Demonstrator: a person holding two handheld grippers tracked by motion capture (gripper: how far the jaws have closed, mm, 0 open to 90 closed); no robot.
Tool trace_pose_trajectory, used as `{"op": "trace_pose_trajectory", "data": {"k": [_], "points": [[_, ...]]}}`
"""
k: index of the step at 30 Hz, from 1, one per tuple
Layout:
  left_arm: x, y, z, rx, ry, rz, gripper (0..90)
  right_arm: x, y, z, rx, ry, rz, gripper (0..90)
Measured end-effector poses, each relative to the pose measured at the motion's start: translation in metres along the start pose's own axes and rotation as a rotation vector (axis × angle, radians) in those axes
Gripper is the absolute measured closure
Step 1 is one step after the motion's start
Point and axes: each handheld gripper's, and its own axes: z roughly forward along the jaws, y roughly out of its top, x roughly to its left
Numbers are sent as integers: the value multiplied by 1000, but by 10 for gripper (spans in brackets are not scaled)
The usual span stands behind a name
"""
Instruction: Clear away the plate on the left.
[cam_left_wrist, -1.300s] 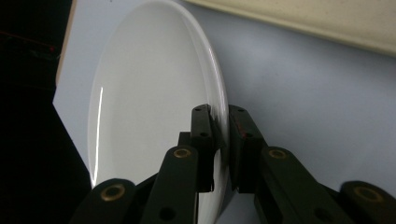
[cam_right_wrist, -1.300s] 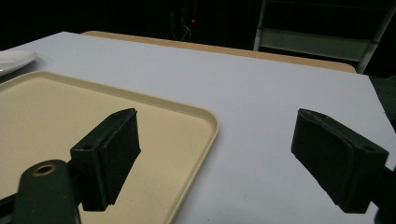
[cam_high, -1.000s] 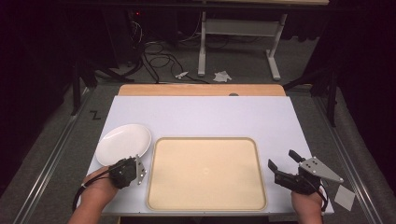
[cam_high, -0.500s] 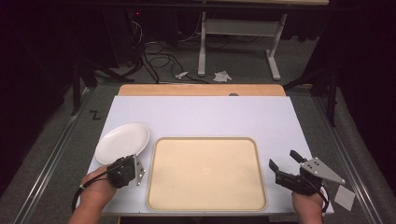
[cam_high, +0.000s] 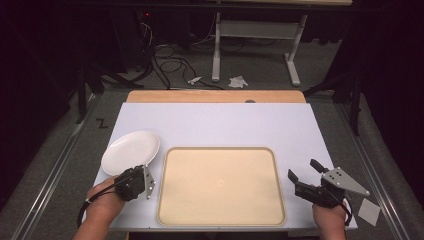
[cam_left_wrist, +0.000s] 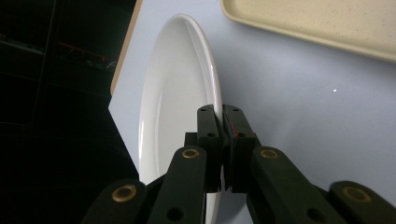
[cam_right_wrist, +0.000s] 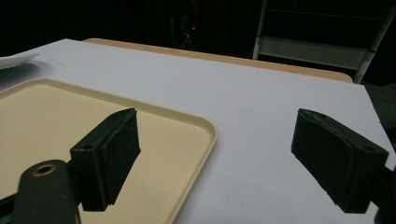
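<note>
The white plate (cam_high: 131, 151) sits tilted on the desk (cam_high: 225, 125), its rim clenched by the left gripper (cam_left_wrist: 219, 122); the right gripper (cam_right_wrist: 215, 158) fingers gape beside the tray (cam_high: 220, 185).

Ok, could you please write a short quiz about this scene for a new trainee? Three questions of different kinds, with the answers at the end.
1. True or false: the left gripper is shut on the rim of the white plate.
2. Multiple choice: where is the beige tray relative to the plate in the high view? A) to its left B) to its right C) under it
3. Short answer: how do the jaws of the right gripper stand, and is anything between them?

Key:
1. True.
2. B.
3. They stand wide open with nothing between them, beside the tray's right edge.
</note>
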Motion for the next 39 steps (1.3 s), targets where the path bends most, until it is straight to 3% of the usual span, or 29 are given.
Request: {"op": "trace_pose_trajectory", "data": {"k": [4, 8, 15, 24, 37, 39], "points": [[0, 0, -2, -5, 3, 8, 871, 0, 1, 0, -4, -2, 2, 163], [1, 2, -6, -35, 31, -2, 872, 1, 1, 2, 5, 0, -8, 163], [0, 9, -16, -71, 47, 20, 871, 2, 1, 3, 5, 3, -11, 163], [-7, 21, -33, -143, 45, 27, 871, 1, 0, 0, 1, -4, 2, 162], [-19, 45, -40, -239, 4, 73, 870, 1, -1, 2, 10, -4, -4, 163], [-22, 52, -43, -252, 2, 96, 871, 1, 0, 1, 7, -6, -3, 163]]}}
